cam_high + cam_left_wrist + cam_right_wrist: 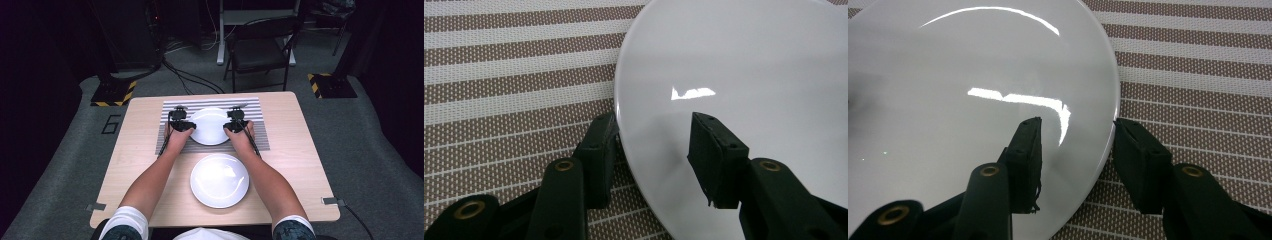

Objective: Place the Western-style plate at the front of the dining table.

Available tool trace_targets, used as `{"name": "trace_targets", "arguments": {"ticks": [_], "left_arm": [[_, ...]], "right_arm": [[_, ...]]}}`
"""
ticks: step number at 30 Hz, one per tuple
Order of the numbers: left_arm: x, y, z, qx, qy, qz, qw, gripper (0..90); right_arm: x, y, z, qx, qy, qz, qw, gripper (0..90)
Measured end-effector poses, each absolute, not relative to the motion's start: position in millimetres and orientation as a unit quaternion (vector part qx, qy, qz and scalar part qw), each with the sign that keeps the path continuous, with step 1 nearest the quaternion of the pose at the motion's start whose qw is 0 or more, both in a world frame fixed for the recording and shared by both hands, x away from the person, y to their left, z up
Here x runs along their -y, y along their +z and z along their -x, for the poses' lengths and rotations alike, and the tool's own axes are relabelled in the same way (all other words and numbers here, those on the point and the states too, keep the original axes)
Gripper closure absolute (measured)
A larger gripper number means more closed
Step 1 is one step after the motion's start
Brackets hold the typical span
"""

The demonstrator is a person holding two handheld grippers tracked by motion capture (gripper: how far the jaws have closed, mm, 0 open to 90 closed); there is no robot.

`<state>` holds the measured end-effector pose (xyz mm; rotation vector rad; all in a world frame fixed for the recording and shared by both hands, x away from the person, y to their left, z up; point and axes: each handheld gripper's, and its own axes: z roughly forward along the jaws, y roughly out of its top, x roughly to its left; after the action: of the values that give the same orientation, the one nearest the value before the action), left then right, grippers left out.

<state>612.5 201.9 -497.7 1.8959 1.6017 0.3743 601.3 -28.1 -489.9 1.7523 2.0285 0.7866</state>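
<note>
Second white plate (219, 180) on bare wood of worktop (295, 150), near person's edge, well apart from striped placemat (257, 131). Beyond worktop: black folding chair (260, 50) on grey carpet, white desk leg (220, 35) behind it, two yellow-black striped stand bases (114, 93) at left and right, cables on floor

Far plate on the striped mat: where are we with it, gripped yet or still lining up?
Done: both grippers are at the far plate, left gripper at its left edge, right gripper at its right edge, each with one jaw over the plate and one outside the rim. In hand: jaws open, not yet clamped. Left: closing and lifting; the plate rests on the striped mat. The near plate sits untouched.
</note>
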Motion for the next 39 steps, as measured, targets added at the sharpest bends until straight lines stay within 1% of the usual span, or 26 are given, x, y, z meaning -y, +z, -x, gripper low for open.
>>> {"name": "trace_targets", "arguments": {"ticks": [12,14,31,39], "left_arm": [[-206.0,-490.8,-608.3,-0.601,0.138,-0.719,0.321,53.4],[-207.1,-488.8,-606.6,-0.602,0.136,-0.718,0.321,53.4],[-218.8,-480.9,-595.5,-0.593,0.148,-0.722,0.325,52.9],[-223.4,-474.5,-589.0,-0.586,0.153,-0.726,0.326,52.8]], "right_arm": [[32.1,-485.1,-598.3,-0.712,0.284,-0.621,0.165,53.3],[33.1,-483.6,-596.7,-0.711,0.286,-0.620,0.169,52.9],[35.0,-466.5,-580.7,-0.718,0.310,-0.600,0.169,52.1],[39.5,-465.1,-576.1,-0.714,0.319,-0.601,0.168,51.7]]}}
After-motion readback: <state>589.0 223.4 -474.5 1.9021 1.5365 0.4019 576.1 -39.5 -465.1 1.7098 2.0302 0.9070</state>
